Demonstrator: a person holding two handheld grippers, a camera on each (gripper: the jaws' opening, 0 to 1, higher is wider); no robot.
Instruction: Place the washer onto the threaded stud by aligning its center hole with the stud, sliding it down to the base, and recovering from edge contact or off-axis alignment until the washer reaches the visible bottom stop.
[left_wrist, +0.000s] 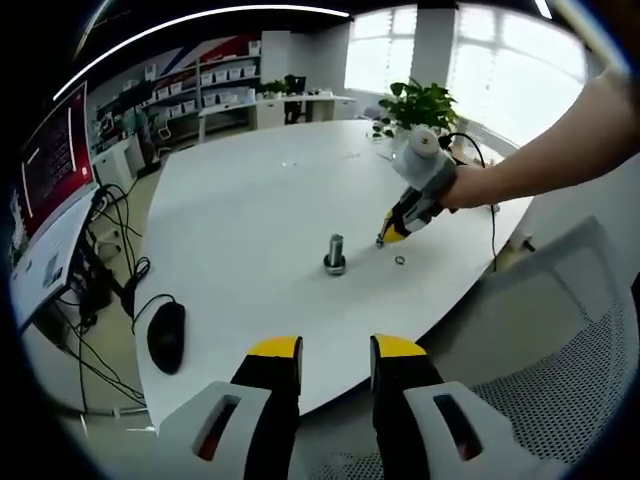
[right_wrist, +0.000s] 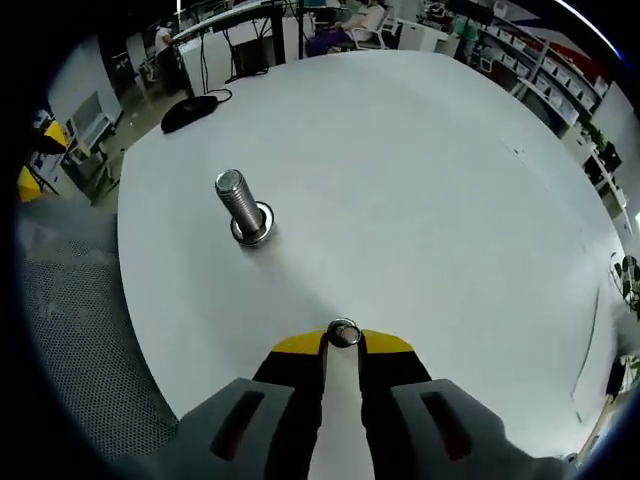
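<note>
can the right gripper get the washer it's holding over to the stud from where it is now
Probably yes. The right gripper is shut on the washer, and only bare table lies between it and the upright stud.

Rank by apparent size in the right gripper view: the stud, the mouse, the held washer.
1. Stud
2. Mouse, a bit smaller but farther off, so unsure
3. Washer, smallest, pinched in the right gripper
</note>
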